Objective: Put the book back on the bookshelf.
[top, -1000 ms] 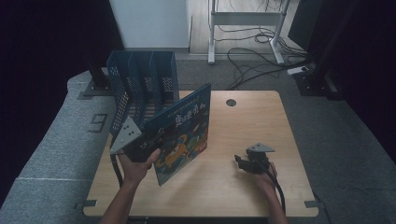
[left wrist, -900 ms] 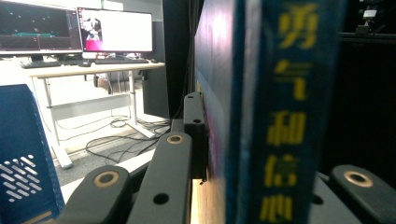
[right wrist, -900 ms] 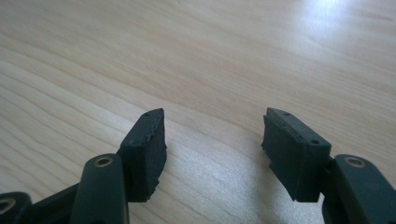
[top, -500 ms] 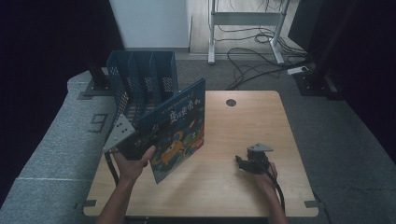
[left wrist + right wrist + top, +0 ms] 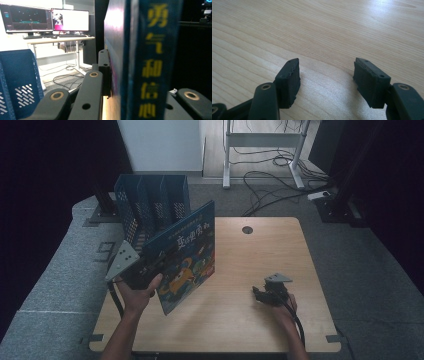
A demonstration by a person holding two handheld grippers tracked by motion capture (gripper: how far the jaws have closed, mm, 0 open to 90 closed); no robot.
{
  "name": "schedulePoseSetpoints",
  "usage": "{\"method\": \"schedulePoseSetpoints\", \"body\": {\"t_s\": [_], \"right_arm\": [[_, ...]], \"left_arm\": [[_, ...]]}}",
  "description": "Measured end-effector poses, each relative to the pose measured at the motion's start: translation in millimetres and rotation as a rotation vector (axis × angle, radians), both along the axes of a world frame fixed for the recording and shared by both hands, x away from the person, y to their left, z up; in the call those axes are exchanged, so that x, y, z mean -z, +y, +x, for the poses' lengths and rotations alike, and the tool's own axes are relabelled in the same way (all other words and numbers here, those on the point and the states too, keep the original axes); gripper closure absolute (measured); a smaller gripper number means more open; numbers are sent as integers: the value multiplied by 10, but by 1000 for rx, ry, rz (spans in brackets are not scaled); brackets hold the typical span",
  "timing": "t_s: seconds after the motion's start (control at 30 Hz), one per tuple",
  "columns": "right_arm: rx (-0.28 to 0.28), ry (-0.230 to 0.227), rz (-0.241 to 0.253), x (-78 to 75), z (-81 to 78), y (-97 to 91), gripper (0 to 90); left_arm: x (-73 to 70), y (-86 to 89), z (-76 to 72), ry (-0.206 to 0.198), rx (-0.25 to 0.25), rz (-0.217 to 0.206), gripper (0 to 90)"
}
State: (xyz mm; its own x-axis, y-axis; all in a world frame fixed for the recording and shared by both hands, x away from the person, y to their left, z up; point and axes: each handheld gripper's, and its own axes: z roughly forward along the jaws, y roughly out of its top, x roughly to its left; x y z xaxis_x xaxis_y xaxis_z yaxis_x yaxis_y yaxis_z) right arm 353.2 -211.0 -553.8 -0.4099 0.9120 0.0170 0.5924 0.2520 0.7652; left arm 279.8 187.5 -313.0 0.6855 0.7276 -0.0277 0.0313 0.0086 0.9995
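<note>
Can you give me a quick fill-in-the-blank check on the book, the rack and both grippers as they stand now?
1. The left gripper is shut on the blue ____.
2. The right gripper rests low over the wooden table with its jaws ____ and nothing between them.
3. The picture book is held tilted in front of the blue mesh ____.
Missing words: picture book; open; file rack.

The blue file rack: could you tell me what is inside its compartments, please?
The blue file rack looks empty in its far slots; the book in the left claw covers its near end.
</note>
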Motion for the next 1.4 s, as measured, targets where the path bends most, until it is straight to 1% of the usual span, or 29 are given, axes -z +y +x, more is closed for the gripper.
{"method": "schedulePoseSetpoints", "body": {"t_s": [0.4,0.67,1.13,1.4], "right_arm": [[7,0,-4,-1,3,-7,369],[13,3,-2,-1,4,-11,368],[21,0,-3,1,8,-17,367],[24,1,-5,0,8,-20,365]], "left_arm": [[-51,135,15,0,-36,-17,819],[-93,261,23,-3,-65,-30,819],[-104,416,72,-3,-118,-47,819],[-142,479,102,-9,-146,-44,819]]}}
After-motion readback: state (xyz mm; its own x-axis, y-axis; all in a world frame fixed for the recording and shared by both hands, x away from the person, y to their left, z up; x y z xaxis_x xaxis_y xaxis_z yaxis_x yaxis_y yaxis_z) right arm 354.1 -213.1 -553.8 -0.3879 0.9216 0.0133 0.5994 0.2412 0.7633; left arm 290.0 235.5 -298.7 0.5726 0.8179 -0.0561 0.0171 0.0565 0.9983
